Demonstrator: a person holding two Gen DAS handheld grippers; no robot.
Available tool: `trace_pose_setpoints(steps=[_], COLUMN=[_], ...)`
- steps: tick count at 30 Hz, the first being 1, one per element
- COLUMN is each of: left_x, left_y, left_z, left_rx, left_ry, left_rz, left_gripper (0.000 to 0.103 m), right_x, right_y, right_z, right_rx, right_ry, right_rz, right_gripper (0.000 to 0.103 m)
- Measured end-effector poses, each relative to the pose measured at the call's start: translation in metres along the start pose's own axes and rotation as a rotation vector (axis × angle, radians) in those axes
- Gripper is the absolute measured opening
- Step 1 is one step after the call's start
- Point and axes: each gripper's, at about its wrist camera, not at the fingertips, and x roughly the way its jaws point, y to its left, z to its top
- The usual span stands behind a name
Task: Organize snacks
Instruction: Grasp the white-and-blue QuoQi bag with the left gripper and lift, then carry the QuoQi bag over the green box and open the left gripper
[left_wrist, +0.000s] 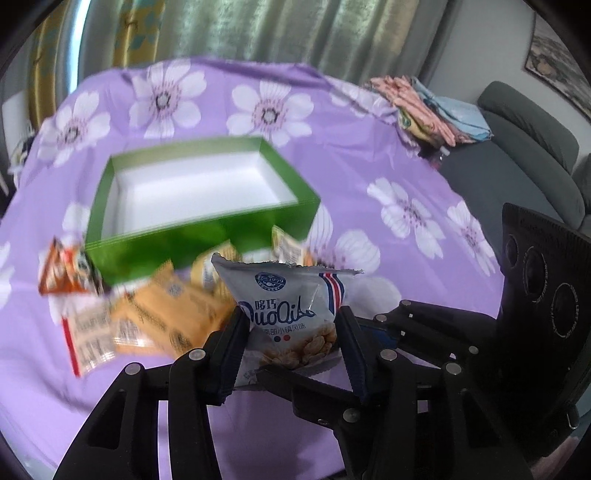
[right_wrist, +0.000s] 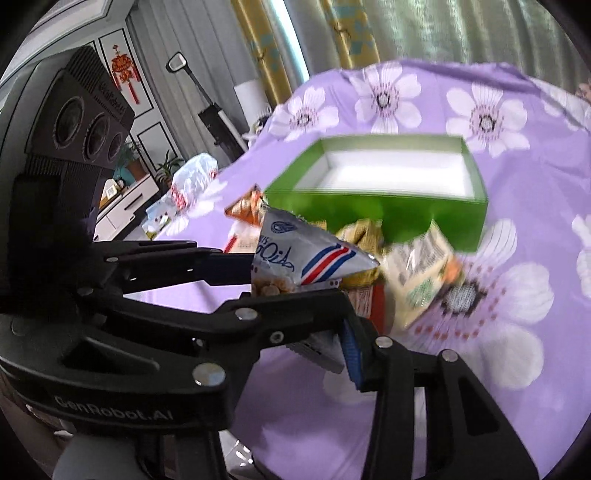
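In the left wrist view the left tongs (left_wrist: 291, 343) clamp a silver snack bag (left_wrist: 291, 295) above the table (left_wrist: 369, 155) before the green box (left_wrist: 199, 206); in the right wrist view the right tongs (right_wrist: 328, 321), partly hidden behind the left tool, cannot be judged.

A purple flowered cloth (left_wrist: 369, 155) carries a green box (left_wrist: 207, 210), scattered snack packets (left_wrist: 155, 314) and folded cloths (left_wrist: 428, 110).
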Motion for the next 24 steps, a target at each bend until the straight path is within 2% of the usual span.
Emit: trace_pose_setpoints(steps=[11, 24], left_x=[0.000, 0.047], left_y=[0.008, 0.047], left_z=[0.064, 0.118], left_rx=[0.056, 0.028], left_ry=[-0.103, -0.097], left_rz=[0.044, 0.069], left_gripper=[0.049, 0.049], right_x=[0.003, 0.051], right_y=[-0.019, -0.054], right_z=[0.065, 0.121], right_rx=[-0.065, -0.064], right_ry=[-0.106, -0.116], right_rz=[-0.017, -0.029], right_gripper=[0.045, 0.045])
